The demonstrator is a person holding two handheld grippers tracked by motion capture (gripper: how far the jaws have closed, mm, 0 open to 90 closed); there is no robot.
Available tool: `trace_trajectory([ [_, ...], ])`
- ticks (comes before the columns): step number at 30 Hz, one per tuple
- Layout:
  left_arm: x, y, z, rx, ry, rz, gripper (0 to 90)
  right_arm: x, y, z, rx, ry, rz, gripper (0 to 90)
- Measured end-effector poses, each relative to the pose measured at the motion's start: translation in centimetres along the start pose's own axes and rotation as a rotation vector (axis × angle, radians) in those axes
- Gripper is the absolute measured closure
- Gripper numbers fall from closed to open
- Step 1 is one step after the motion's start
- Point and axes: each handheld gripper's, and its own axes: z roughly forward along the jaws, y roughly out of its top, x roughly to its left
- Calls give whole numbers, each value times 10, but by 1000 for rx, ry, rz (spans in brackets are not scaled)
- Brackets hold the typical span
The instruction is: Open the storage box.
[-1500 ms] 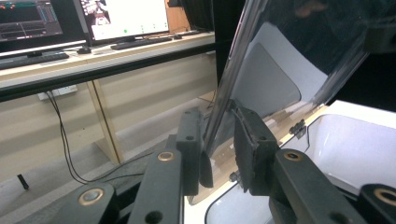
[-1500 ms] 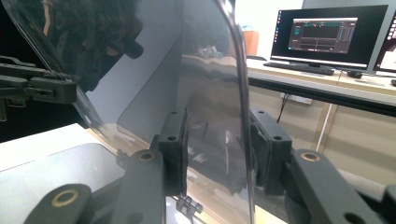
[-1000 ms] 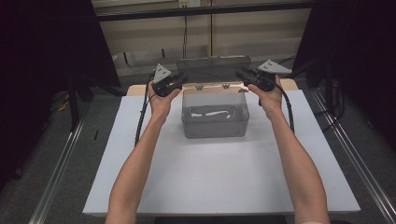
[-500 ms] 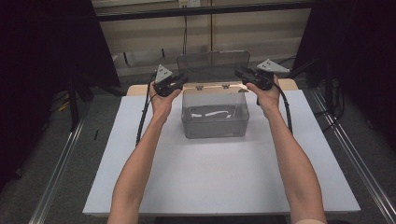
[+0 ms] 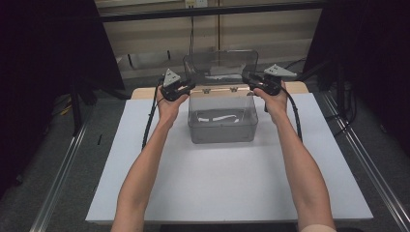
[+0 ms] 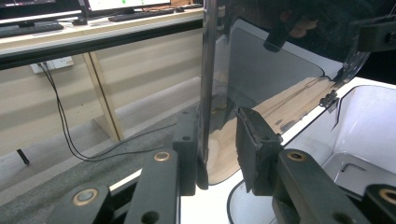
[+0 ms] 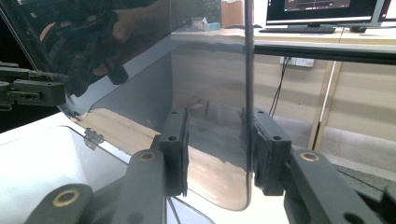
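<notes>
Box (image 5: 221,117) sat mid-table on the white board (image 5: 227,188), clear/smoky plastic, hinged at the far side. Lid (image 5: 220,67) was swung up to roughly vertical, standing on the rear hinges (image 5: 220,89), so the box was basically open.

L gripper (image 5: 180,89) was at the lid's left edge, R gripper (image 5: 255,83) at its right edge, both held up at lid height by the person's hands.

Left gripper view: jaws straddled the lid edge (image 6: 208,93). One pad looked to touch the panel, the other (image 6: 252,140) stood a bit off it. Jaws apart around it, not clamped.

Right gripper view: same story. Lid edge (image 7: 249,93) ran between the pads, right-hand one just beside or touching it, left-hand one (image 7: 175,140) clearly off. So also apart, bracketing rather than pinching.

Inside the box: small white/grey items on the floor (image 5: 220,117), and what looked like an allen key (image 6: 352,166) in the left gripper view. Can't ID the rest.

Status, my read: opening was ~done, lid up and near its stop. Left: let go w/o it falling fwd, or push it past vertical if the hinges allow. Contents untouched as far as I could tell.
</notes>
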Motion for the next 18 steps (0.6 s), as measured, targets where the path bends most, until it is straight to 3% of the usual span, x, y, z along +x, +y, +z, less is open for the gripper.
trace_trajectory([
  [4,1,0,-1,23,-2,-6,732,-1,-6,4,36,-6,-7,617],
  [8,0,1,-1,34,6,0,735,-3,-11,6,40,1,24,614],
  [13,0,-1,2,22,12,-24,737,-4,-11,6,40,1,20,630],
  [18,3,-2,4,23,21,-14,723,-6,-12,7,33,0,38,652],
])
